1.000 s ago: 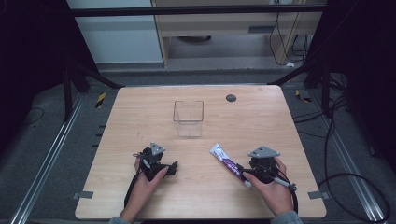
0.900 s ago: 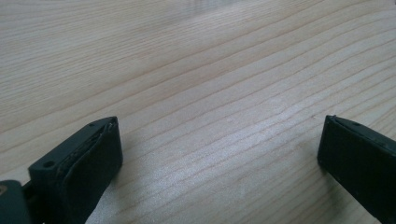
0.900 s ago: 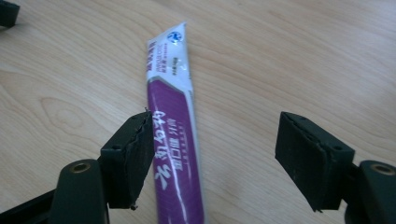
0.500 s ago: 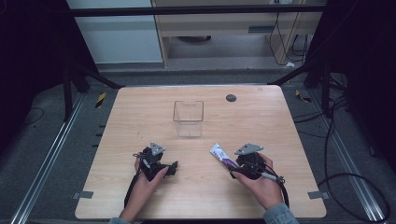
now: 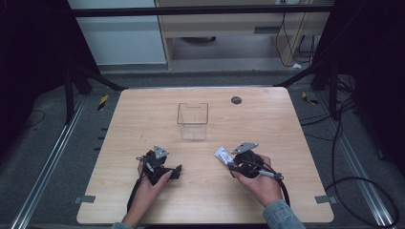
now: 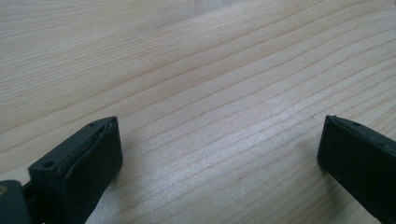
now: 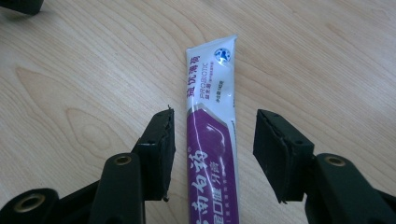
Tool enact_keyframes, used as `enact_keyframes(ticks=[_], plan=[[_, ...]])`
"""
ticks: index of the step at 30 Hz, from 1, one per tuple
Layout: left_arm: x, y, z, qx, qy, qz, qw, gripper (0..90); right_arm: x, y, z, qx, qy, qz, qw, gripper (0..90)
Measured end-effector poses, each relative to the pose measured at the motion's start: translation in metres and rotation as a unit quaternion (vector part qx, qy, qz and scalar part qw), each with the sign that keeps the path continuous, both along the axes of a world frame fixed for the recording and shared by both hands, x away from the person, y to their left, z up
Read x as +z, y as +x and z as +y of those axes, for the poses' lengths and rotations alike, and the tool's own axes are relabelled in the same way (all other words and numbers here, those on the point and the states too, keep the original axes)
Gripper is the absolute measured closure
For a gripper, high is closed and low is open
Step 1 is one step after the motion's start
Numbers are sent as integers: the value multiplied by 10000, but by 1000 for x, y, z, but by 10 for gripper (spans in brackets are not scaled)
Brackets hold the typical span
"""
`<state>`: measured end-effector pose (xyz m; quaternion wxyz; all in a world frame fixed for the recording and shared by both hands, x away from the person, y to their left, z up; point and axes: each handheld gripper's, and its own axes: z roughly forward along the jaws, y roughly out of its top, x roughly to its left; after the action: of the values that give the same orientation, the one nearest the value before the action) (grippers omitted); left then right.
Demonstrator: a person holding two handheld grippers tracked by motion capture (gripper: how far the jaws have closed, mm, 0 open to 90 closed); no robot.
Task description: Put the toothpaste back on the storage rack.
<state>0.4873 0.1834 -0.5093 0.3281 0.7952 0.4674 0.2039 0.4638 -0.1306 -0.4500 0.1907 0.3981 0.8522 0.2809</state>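
- Right gripper: jaws stand part open and have just been closing. A toothpaste tube lies between them; a gap is seen on each side of it, so the pads are not yet pressing and nothing is held.
- Tube position, right gripper view: flat on the wooden table, straight ahead of the gripper and centred between the 2 jaws. The purple part runs back under the gripper body; the white crimped end points away from it.
- Long axis: in line with the gripper's own pointing direction, so the jaws close across the tube's narrow width. This is the relation the coming grasp is judged to turn on; no turning of the hand appears to be needed, only further closing.
- High view: right gripper sits over the tube, whose white end shows just beyond it, pointing up and left.
- Left gripper: well apart from the tube, resting at the near left of the table. In the left gripper view its 2 jaws stand wide with bare wood between; nothing is held.
- Nearer hand: the right, clearly.
- Beyond the tube, farther from the person: 1 clear box, upright and empty as far as can be told. A small dark disc lies near the far edge.
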Motion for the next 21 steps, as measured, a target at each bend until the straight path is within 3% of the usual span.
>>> enact_keyframes(ticks=[21], plan=[[0,0,0,-7,11,0,10000,0,-7,17,15,83,-184,241,9995,575]])
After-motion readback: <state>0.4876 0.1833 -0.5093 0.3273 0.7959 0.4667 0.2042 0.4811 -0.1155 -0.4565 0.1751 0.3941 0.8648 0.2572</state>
